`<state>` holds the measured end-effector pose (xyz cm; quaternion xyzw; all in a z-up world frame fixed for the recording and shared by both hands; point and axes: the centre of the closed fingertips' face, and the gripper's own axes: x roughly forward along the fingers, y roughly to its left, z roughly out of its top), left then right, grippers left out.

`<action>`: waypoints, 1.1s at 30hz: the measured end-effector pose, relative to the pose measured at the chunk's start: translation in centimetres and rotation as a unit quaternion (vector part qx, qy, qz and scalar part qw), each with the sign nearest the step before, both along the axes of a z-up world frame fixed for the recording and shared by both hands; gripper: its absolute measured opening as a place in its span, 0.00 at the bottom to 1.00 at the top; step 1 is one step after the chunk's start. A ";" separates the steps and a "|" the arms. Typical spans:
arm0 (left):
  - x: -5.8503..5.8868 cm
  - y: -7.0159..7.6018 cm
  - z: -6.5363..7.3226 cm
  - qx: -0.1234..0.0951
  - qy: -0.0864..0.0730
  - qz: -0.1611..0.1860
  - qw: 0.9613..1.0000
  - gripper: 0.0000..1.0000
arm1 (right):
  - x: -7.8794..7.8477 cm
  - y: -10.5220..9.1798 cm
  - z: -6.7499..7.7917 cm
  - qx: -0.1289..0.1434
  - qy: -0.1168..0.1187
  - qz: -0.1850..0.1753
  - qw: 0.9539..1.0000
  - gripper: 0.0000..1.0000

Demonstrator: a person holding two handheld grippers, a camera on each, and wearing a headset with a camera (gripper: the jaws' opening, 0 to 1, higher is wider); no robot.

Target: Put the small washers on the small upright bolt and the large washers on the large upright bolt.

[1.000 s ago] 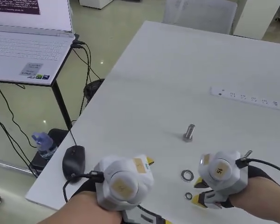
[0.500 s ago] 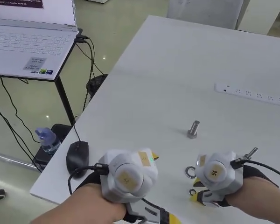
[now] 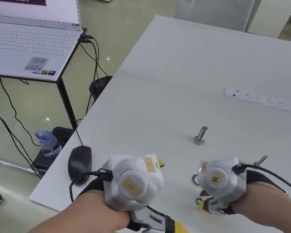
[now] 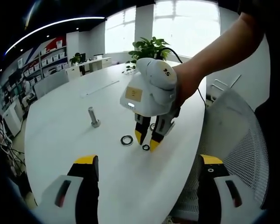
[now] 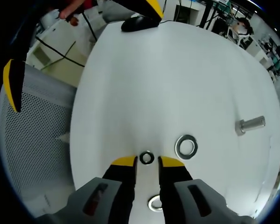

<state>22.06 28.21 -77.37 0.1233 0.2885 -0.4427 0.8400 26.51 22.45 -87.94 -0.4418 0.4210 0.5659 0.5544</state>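
My right tongs (image 4: 146,139), slightly spread, straddle a small washer (image 5: 146,157) on the surface (image 5: 177,70), left tongs (image 4: 147,161) wide apart; next, I judge, pinch it and carry it to the small bolt (image 3: 261,160)

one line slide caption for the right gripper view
Right gripper, jaws open, straddles a small washer; large washer and large bolt nearby

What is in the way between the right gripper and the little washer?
Nothing I can see. The right gripper has its open jaws either side of the small washer on the table; the large washer lies off to one side.
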 end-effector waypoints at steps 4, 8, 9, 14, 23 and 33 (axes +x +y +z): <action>0.2 0.1 0.1 -0.003 -0.001 0.001 1.000 0.87 | 0.1 -0.1 -0.1 -0.009 -0.001 0.005 1.000 0.16; 0.5 0.3 0.3 -0.005 -0.003 0.003 1.000 0.87 | 0.1 -0.1 -0.1 -0.014 -0.003 0.007 1.000 0.14; 0.6 0.4 0.3 -0.006 -0.003 0.004 1.000 0.87 | 0.1 -0.2 -0.2 -0.016 -0.003 0.007 1.000 0.14; 0.5 0.6 0.2 -0.003 -0.001 0.003 1.000 0.86 | 0.1 -0.1 -0.1 -0.014 0.000 0.004 1.000 0.12; 0.3 0.4 -0.1 -0.004 0.002 0.007 1.000 0.85 | 0.2 -0.1 0.0 -0.004 0.012 -0.013 1.000 0.12; 0.4 0.4 0.2 -0.003 -0.001 0.009 1.000 0.85 | 0.4 -1.1 1.1 0.002 0.018 -0.031 0.999 0.12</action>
